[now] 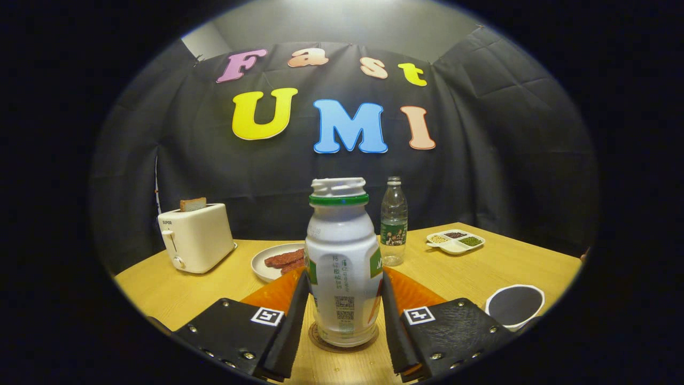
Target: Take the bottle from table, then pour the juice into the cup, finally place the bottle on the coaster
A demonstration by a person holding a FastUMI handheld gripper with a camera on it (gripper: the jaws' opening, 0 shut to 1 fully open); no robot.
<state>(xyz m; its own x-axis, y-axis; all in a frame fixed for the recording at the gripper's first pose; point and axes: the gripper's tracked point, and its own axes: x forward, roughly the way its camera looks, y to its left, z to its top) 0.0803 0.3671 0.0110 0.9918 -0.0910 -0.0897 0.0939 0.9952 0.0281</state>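
Observation:
A white juice bottle [342, 256] with a green neck ring and an uncapped mouth stands upright on a round brown coaster [342, 345], on the wooden table [176, 294]. My gripper [344, 278] has one finger against each side of the bottle's body and is shut on it. The bottle's base rests on the coaster, whose rim shows beneath it. A white cup [514, 305] with a dark inside sits on the table to the right of the right finger.
A white toaster [195, 238] with a slice of bread stands at the far left. Behind the juice bottle lie a white plate of reddish meat pieces [278, 259], a clear water bottle [394, 222] and a divided dish of beans [455, 241].

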